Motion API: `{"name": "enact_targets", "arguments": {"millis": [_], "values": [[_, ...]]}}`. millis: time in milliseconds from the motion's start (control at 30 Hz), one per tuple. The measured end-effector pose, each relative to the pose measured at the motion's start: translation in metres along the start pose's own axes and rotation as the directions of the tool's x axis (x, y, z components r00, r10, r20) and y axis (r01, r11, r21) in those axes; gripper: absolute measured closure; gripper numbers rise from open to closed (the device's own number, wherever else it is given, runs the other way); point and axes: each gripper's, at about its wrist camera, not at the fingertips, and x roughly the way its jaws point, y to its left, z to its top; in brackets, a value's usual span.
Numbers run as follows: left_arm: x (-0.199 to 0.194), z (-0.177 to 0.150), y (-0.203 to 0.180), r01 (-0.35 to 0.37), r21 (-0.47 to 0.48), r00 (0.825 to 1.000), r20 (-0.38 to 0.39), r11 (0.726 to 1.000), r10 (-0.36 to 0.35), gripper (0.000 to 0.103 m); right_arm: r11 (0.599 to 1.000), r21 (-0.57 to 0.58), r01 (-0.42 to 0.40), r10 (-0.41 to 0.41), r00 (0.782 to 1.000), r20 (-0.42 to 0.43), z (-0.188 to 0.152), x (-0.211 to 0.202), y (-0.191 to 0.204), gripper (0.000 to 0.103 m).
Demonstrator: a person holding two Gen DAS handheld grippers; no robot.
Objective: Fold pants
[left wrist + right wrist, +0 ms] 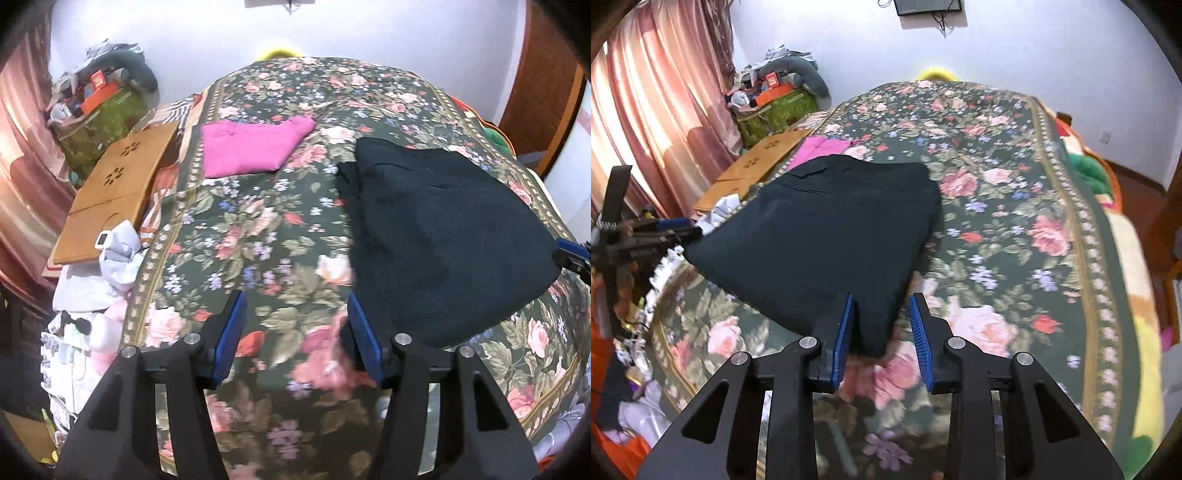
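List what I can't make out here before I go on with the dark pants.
1. Dark pants: lower layers covered by the top layer, both views.
2. Right gripper, right wrist view: pad contact with the pants corner, blurred.
3. Pink garment, right wrist view: mostly behind the pants.
4. Yellow object, left wrist view: behind the bed's far end.

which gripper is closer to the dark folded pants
Right. The right gripper has the near corner of the dark pants between its fingers, though the pads do not clearly press it. The left gripper is open over bare bedspread, just beside the pants' edge.
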Motion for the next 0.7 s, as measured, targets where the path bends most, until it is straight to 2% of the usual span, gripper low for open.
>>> {"name": "enact_targets", "arguments": {"millis": [67, 200, 300, 367, 533, 700], "values": [[-0.003, 0.005, 0.007, -0.011, -0.005, 1.000, 0.007, 1.000, 0.011, 0.046, 1.000, 0.024, 0.003, -0.003, 1.000, 0.005, 0.003, -0.006, -0.007, 0.075], [-0.011, 0.028, 0.010, 0.033, -0.010, 0.998, 0.049, 0.999, -0.033, 0.045, 0.998, 0.054, 0.040, -0.043, 0.998, 0.038, 0.015, -0.013, -0.021, 0.075], [-0.008, 0.051, 0.001, 0.060, 0.003, 0.996, 0.058, 0.998, -0.060, 0.032, 0.997, 0.067, 0.039, -0.043, 0.998, 0.054, 0.030, -0.012, -0.027, 0.075], [-0.003, 0.068, -0.006, 0.108, 0.007, 0.992, 0.069, 0.994, -0.108, 0.028, 0.997, 0.067, 0.026, -0.030, 0.998, 0.060, 0.041, -0.008, -0.030, 0.074], [0.020, 0.102, -0.018, 0.168, 0.018, 0.984, 0.049, 0.986, -0.169, 0.027, 0.998, 0.056, 0.004, -0.006, 0.999, 0.047, 0.066, 0.015, -0.034, 0.073], [0.049, 0.129, -0.033, 0.201, 0.052, 0.980, 0.002, 0.978, -0.201, 0.027, 0.998, 0.067, -0.021, 0.023, 1.000, -0.018, 0.088, 0.055, -0.045, 0.073]]}}
